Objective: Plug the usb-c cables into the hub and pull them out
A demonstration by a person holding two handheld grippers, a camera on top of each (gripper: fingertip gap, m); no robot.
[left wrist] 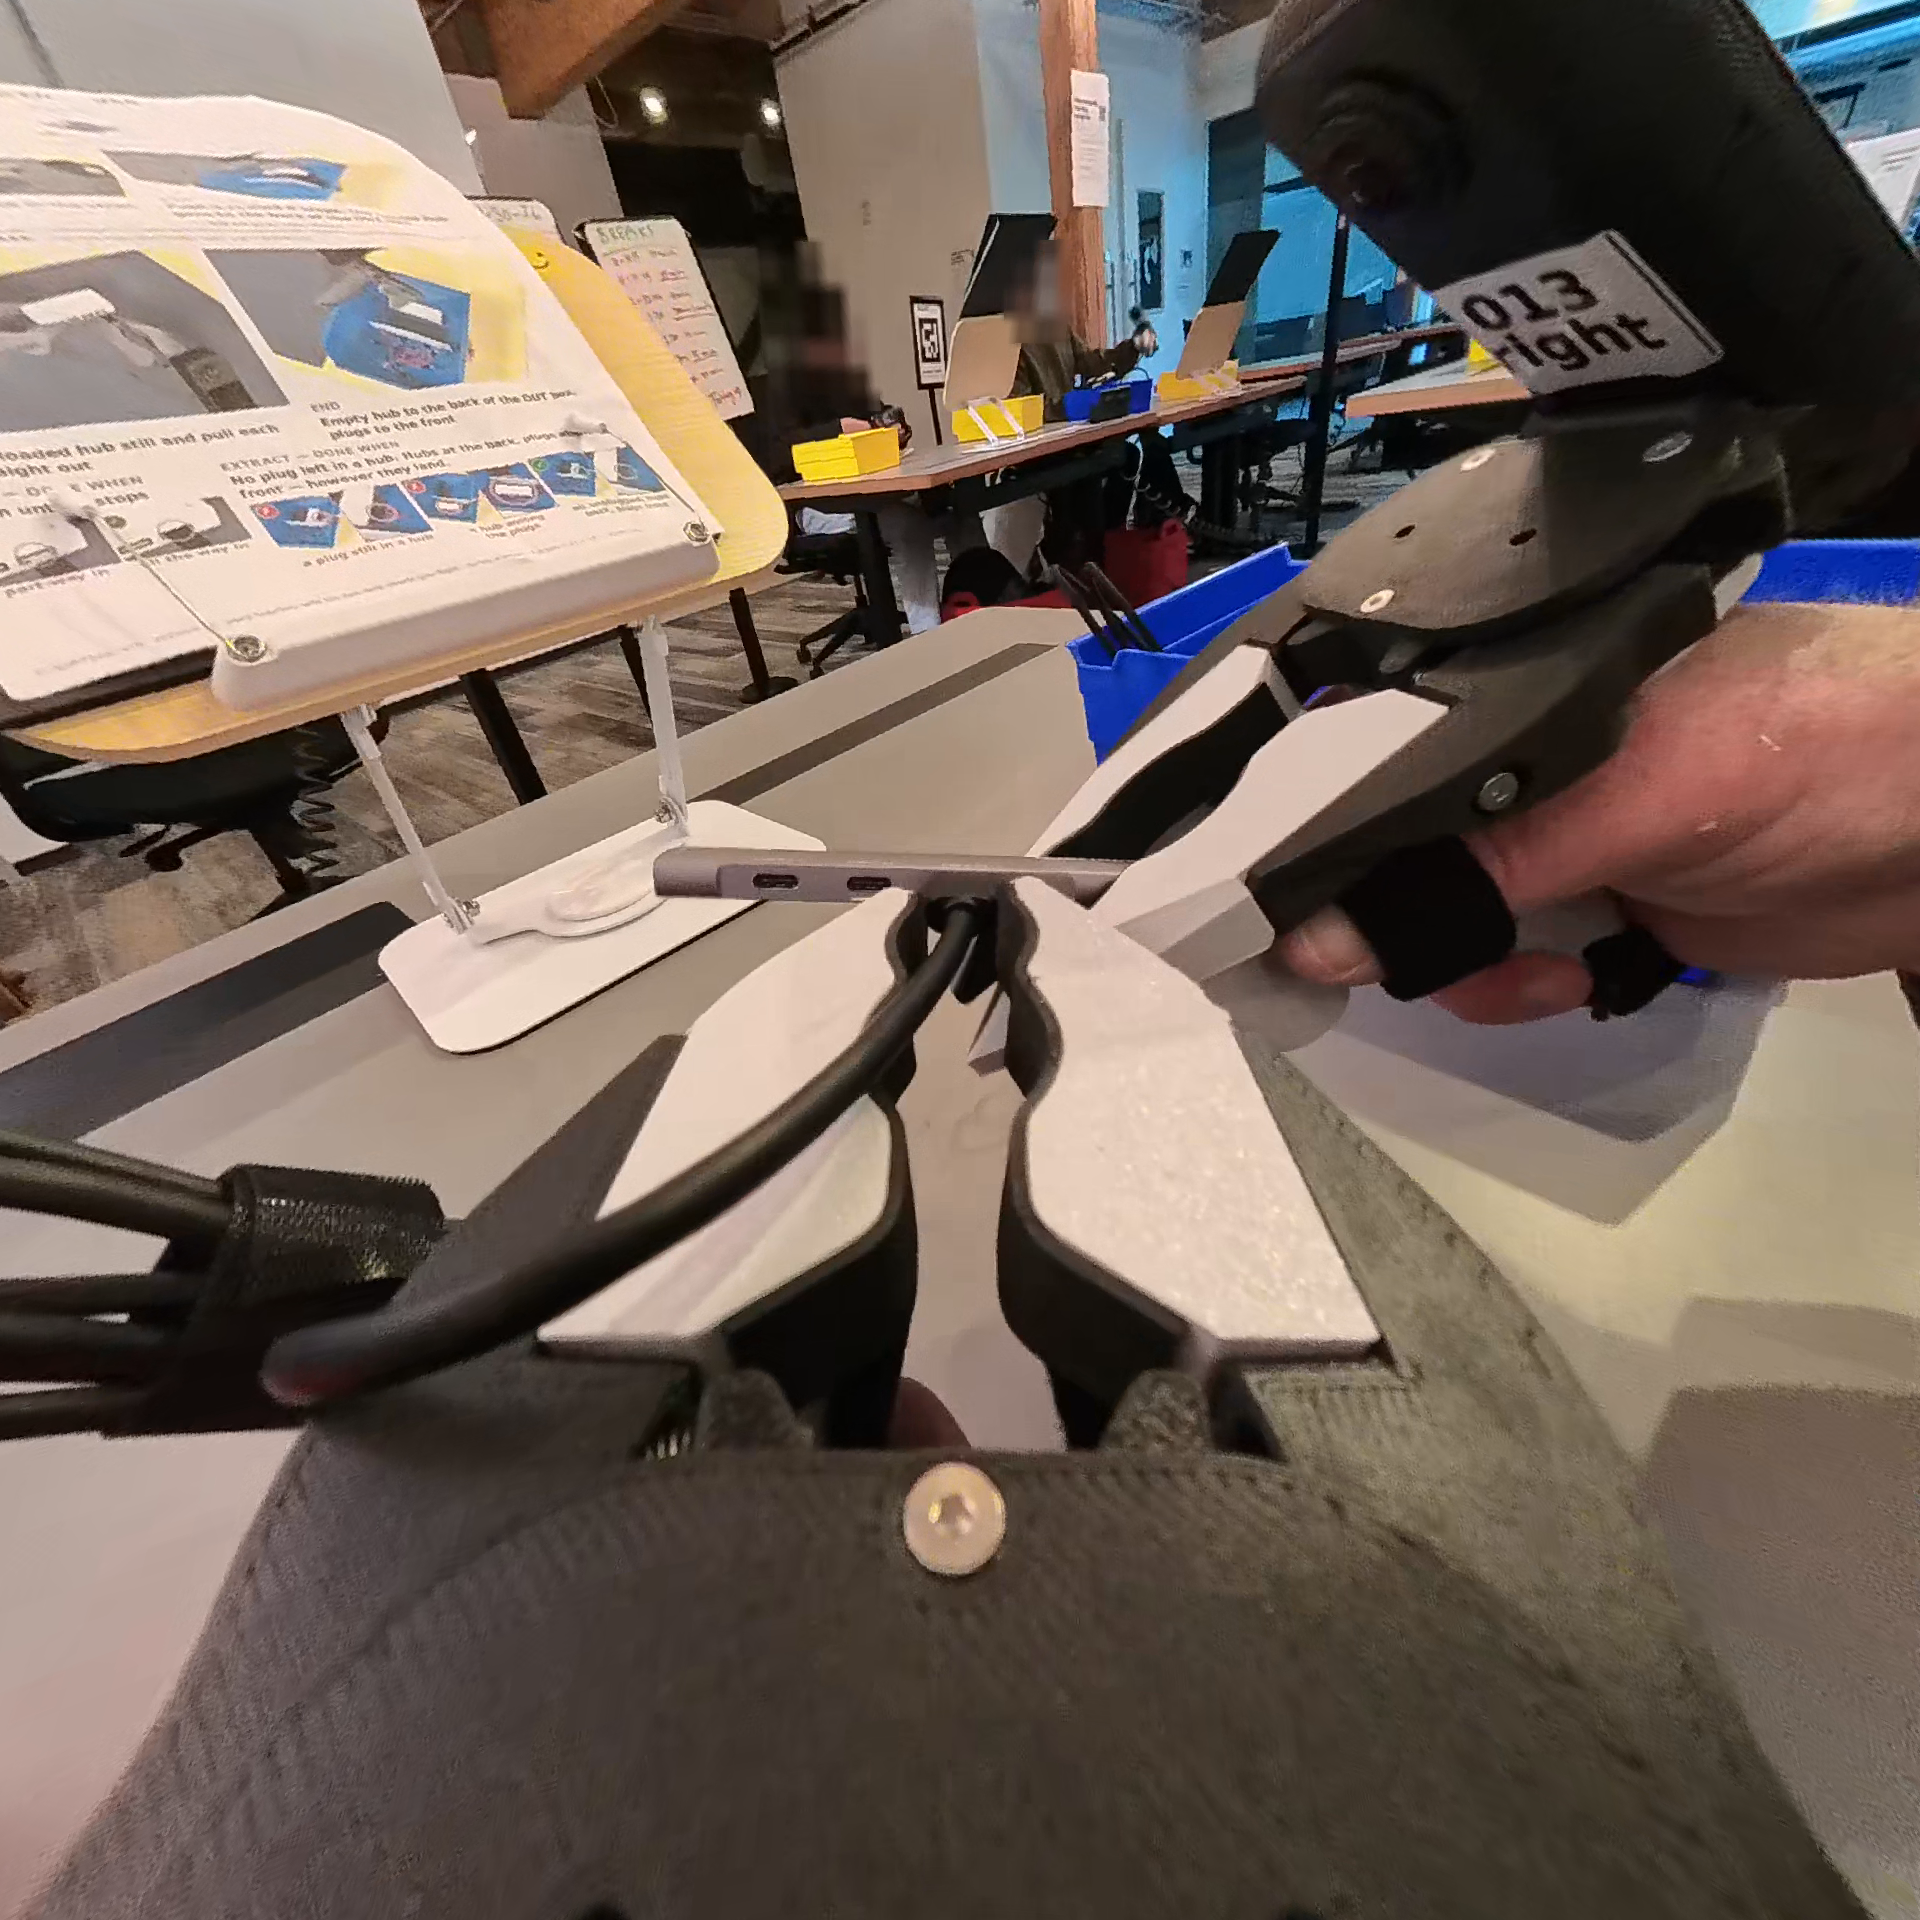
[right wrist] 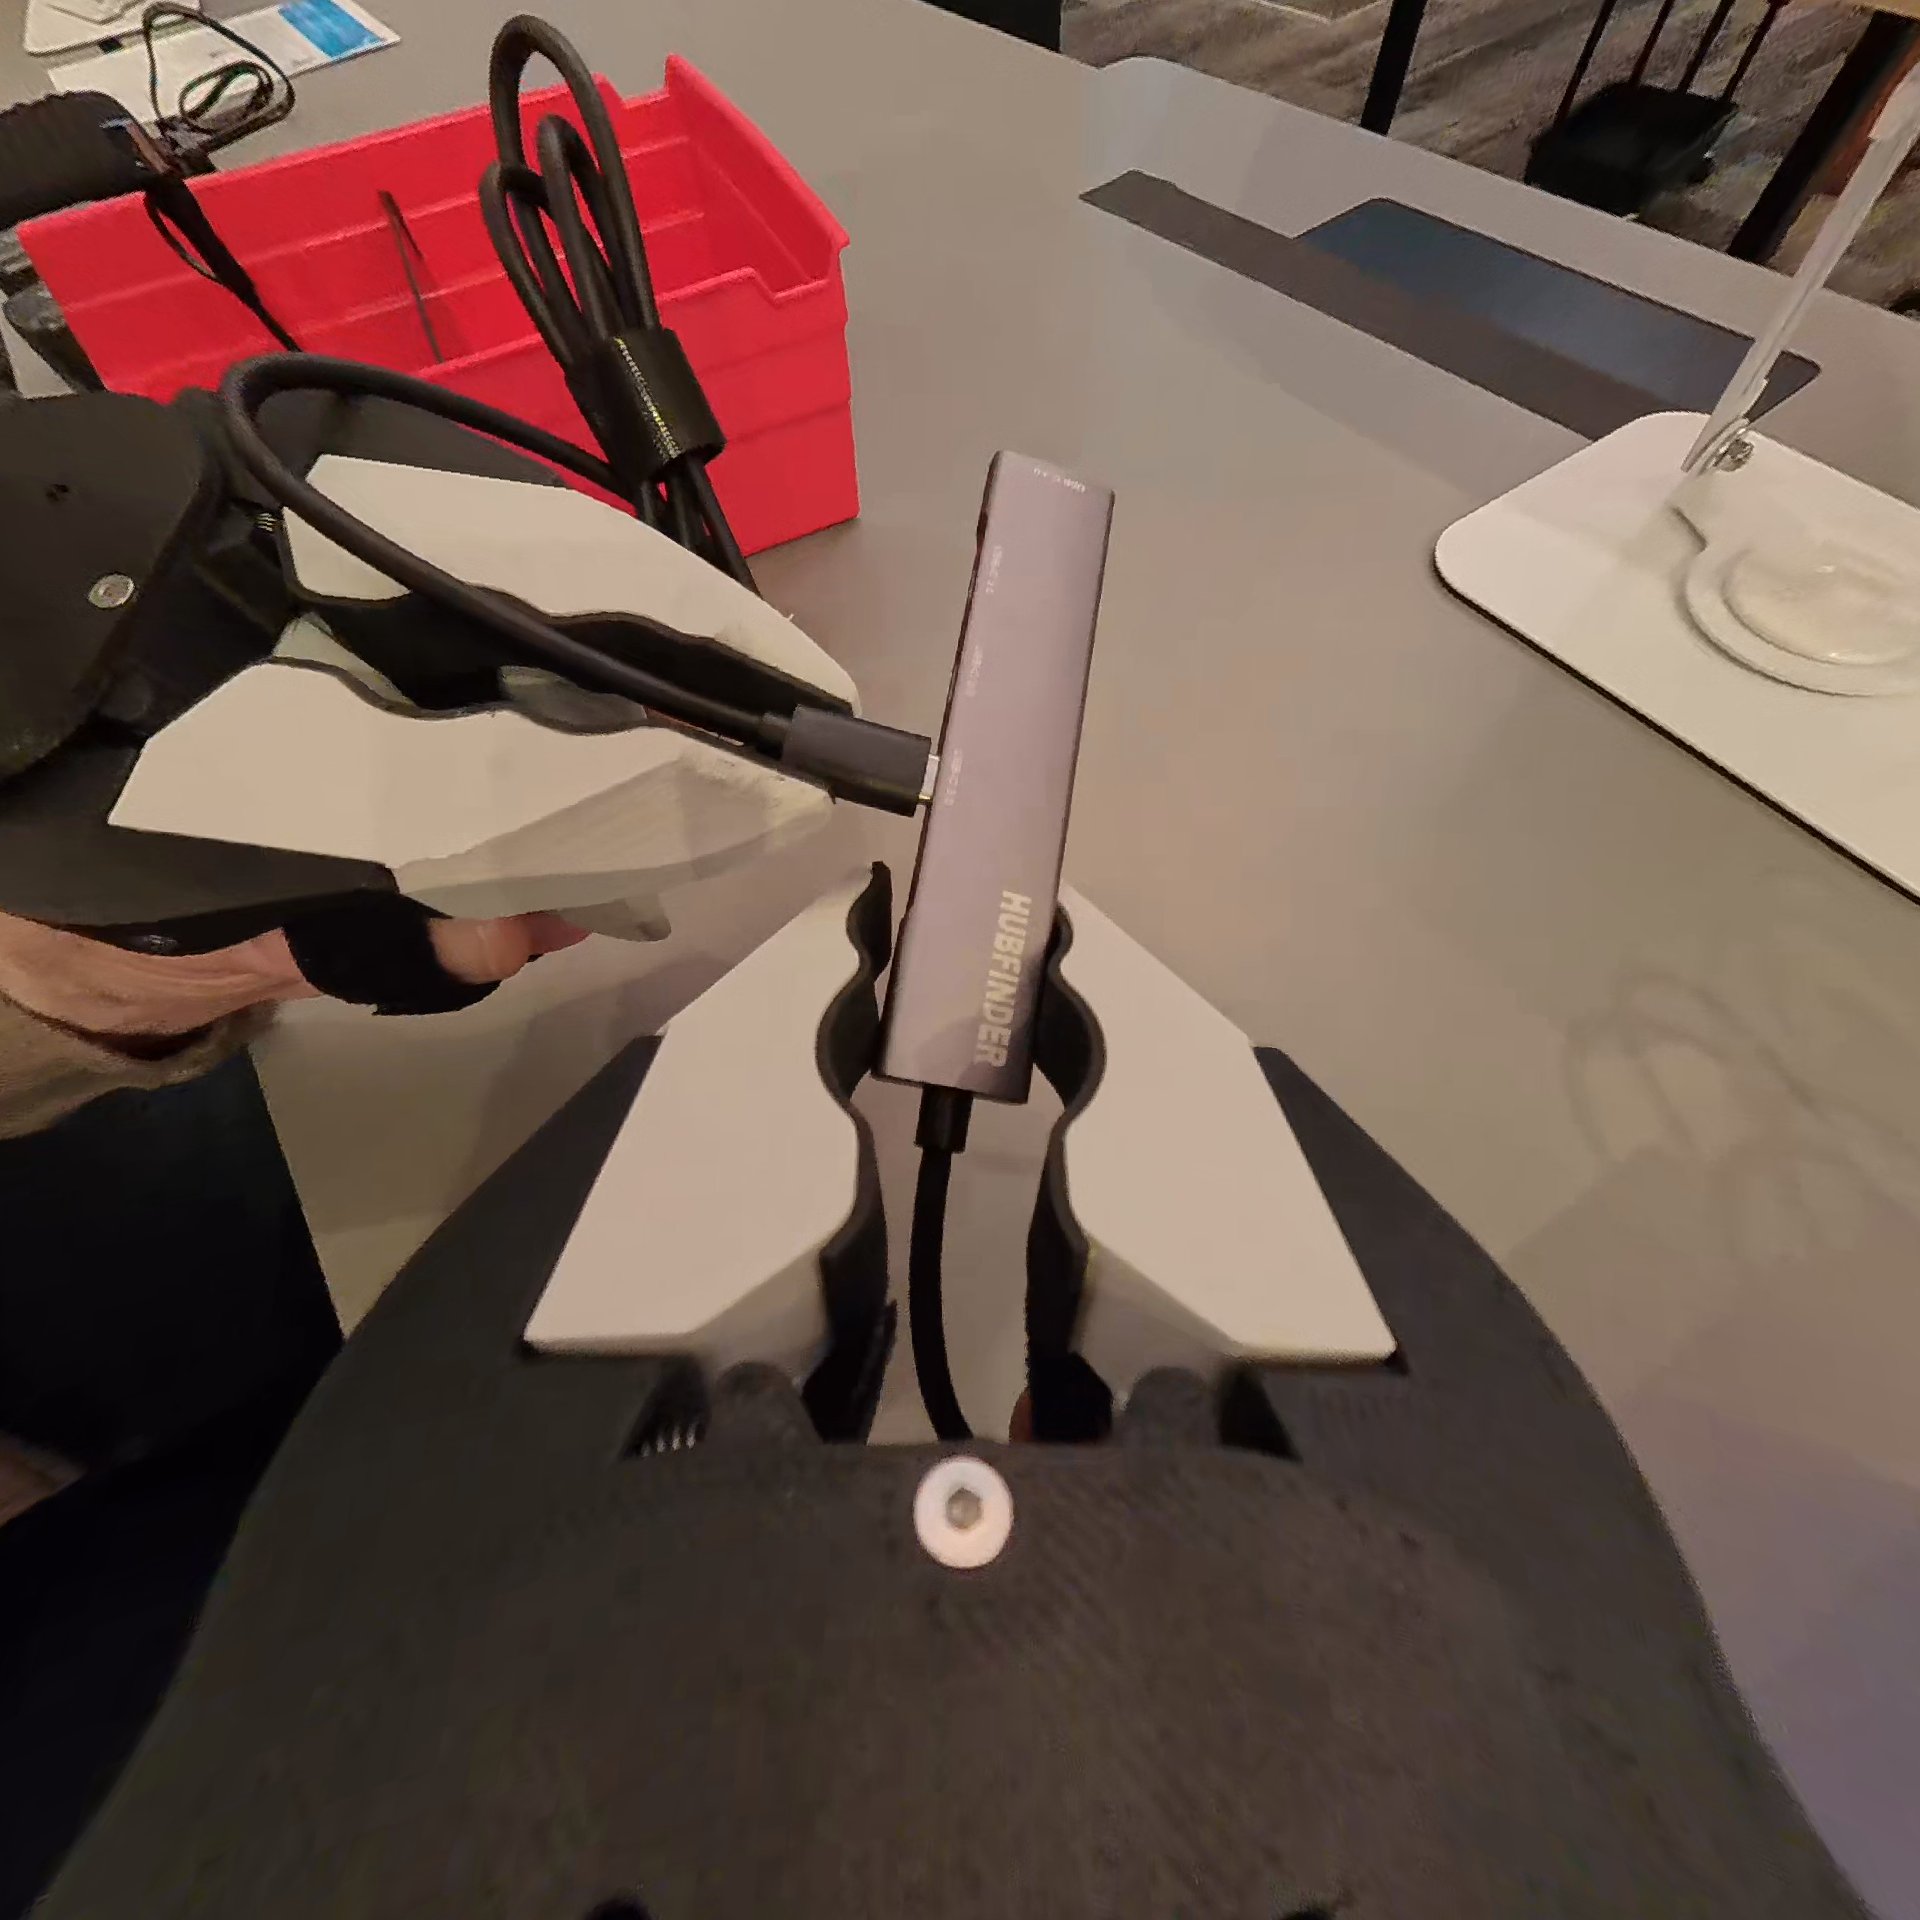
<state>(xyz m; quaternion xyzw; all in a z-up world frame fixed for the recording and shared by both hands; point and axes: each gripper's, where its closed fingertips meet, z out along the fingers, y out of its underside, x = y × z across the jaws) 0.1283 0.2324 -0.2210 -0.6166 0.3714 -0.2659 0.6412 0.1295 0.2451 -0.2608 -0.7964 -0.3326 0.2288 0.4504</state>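
the slim grey metal usb-c hub (right wrist: 997, 790) is held clear above the grey table (right wrist: 1351, 831), clamped near its cable end between the closed fingers of the right gripper (right wrist: 961, 997), its short black tail cable running back between them. the black braided usb-c cable (right wrist: 436, 582) is gripped just behind its dark grey plug (right wrist: 857, 758) by the left gripper (left wrist: 961, 935), whose fingers are nearly shut around the cord. the plug's metal tip is seen touching the hub's side at the port nearest the right gripper; a sliver of tip is visible, so it appears not fully seated. whether it is going in or coming out cannot be told. two empty ports (left wrist: 821, 884) are seen farther along the same edge in the left wrist view.

for the step to be done well, the plug should be kept square to the hub's side face and moved straight along the port's axis, with no twist or sideways lever. the hub should be held rigid so that force is taken by the right fingers rather than by the tail cable. the rest of the cable, bundled with a black strap (right wrist: 655, 400), hangs over the red plastic bin (right wrist: 727, 208) and should be left slack.
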